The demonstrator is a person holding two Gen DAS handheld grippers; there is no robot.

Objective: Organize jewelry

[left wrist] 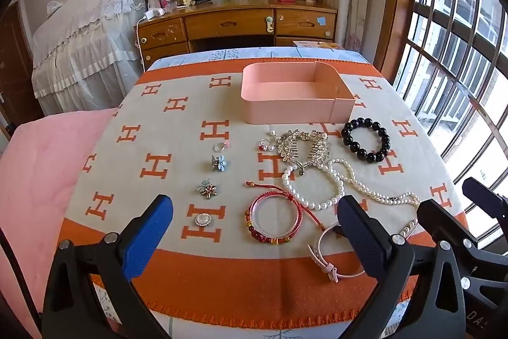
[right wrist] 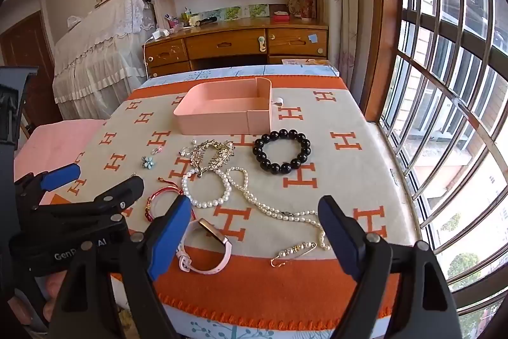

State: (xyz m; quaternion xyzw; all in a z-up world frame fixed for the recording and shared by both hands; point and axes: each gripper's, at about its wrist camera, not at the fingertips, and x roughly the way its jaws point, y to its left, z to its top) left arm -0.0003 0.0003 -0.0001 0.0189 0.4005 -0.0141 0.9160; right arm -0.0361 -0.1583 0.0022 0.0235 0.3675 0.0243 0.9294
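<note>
Jewelry lies spread on an orange and cream blanket (left wrist: 177, 281). A pink open box (left wrist: 295, 99) (right wrist: 223, 113) stands at the far side. In front of it are a black bead bracelet (left wrist: 365, 139) (right wrist: 282, 151), a silver comb clip (left wrist: 303, 148) (right wrist: 211, 156), a pearl bracelet (left wrist: 312, 188) (right wrist: 206, 188), a pearl necklace (left wrist: 374, 191) (right wrist: 273, 202), a red cord bracelet (left wrist: 273, 218), a pink watch band (right wrist: 206, 250), a gold pin (right wrist: 293, 253) and small flower rings (left wrist: 219, 162). My left gripper (left wrist: 254, 218) hovers open over the near edge. My right gripper (right wrist: 254, 218) hangs open beside it, empty.
A wooden desk (left wrist: 238, 24) with shelves of books stands beyond the table. A lace-covered piece of furniture (left wrist: 85, 37) is at the left, barred windows (left wrist: 454, 53) at the right. Pink bedding (left wrist: 41, 167) lies left of the blanket.
</note>
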